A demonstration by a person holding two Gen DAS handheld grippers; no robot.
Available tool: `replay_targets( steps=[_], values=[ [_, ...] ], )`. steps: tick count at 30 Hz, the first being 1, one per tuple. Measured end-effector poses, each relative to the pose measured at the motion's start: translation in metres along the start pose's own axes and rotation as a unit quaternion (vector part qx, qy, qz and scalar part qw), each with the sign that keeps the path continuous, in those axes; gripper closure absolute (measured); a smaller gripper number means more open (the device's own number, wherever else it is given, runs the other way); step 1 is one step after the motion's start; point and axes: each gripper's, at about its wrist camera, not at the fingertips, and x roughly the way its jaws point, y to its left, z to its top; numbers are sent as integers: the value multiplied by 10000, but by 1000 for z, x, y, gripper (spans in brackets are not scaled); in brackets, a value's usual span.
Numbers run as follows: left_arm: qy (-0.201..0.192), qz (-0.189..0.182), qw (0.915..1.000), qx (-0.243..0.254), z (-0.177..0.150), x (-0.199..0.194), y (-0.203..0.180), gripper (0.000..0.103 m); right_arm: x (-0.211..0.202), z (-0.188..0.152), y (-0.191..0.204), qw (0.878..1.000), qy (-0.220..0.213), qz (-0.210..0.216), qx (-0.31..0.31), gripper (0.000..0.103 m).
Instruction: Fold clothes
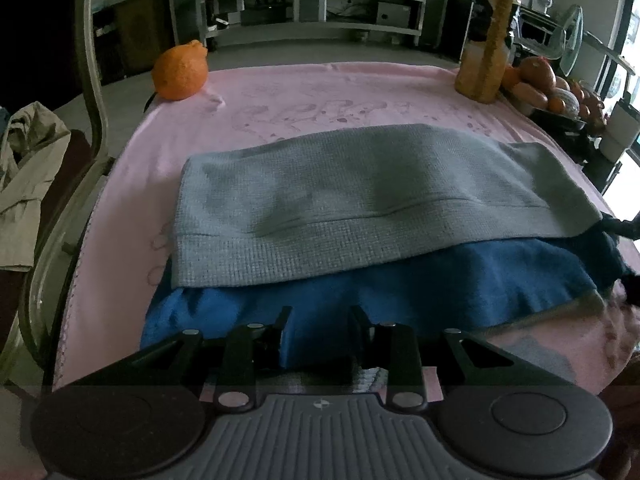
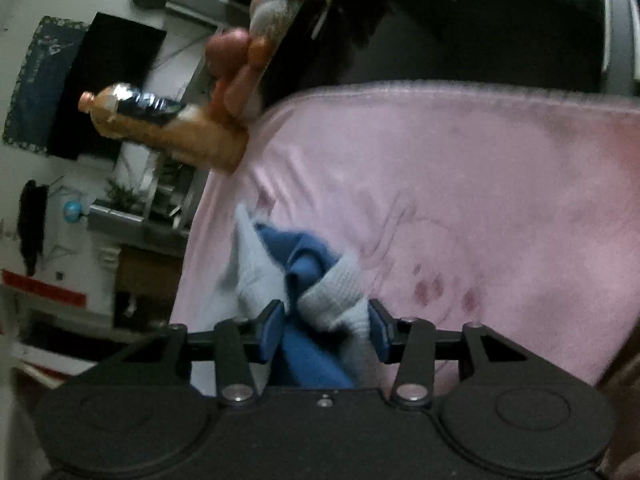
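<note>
A grey waffle-knit garment (image 1: 360,200) lies folded over a blue garment (image 1: 400,284) on a pink blanket (image 1: 320,96). At the near edge, my left gripper (image 1: 322,320) is shut on the blue garment, whose fabric fills the gap between the fingers. In the right wrist view, my right gripper (image 2: 326,320) is shut on a bunched corner of the blue cloth (image 2: 308,260) and the grey cloth (image 2: 336,292), held a little above the pink blanket (image 2: 480,200). This view is blurred. The dark tip of the right gripper shows at the right end of the stack (image 1: 624,228).
An orange fruit (image 1: 180,70) sits at the blanket's far left corner. A juice bottle (image 1: 486,36) stands at the far right corner beside a tray of fruit (image 1: 560,92). A chair frame (image 1: 92,128) with a beige garment (image 1: 24,176) stands to the left.
</note>
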Motion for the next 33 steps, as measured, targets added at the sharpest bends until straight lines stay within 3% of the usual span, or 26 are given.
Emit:
replay_targets(
  steps=[4,6,8,10,12,14,16,17,18,19,22,28,33],
  values=[
    [-24,-52,10000,-54,1,-2,1,73,16,-2,-6,9935,933,480,431,59],
    [-28,-77,10000,-33,0,-3,1,73,19,-2,2,9947,945,335,237,59],
    [-16,-112,9999,-10,0,-2,1,73,16,-3,14,9984,543,102,-139,58],
    [-10,-139,9999,2,0,-2,1,73,10,-5,30,9980,7,-144,-609,48],
    [10,-178,9998,-5,0,-1,1,73,15,-15,48,9925,-178,-379,-1145,40],
    [41,-233,9997,0,0,-1,1,73,23,-24,60,9853,-342,-728,-1509,39],
    [54,-293,9996,32,0,-2,0,73,28,-30,62,9843,-610,-954,-1355,48],
    [58,-345,9994,37,0,-2,1,73,29,-30,61,9854,-723,-1021,-1152,66],
    [70,-434,9990,13,1,-3,2,73,27,-30,59,9873,-743,-1031,-953,77],
    [90,-561,9984,-42,2,-4,4,74,23,-30,57,9889,-741,-978,-842,81],
    [123,-954,9953,89,23,-1,-2,78,11,-34,67,9870,-762,-1045,-954,85],
    [173,-1738,9834,496,73,10,-19,73,0,-44,118,9791,-633,-1245,-1476,87],
    [313,-2227,9700,920,93,41,-35,87,-5,-55,154,9662,-543,-1479,-2039,87]
  ],
)
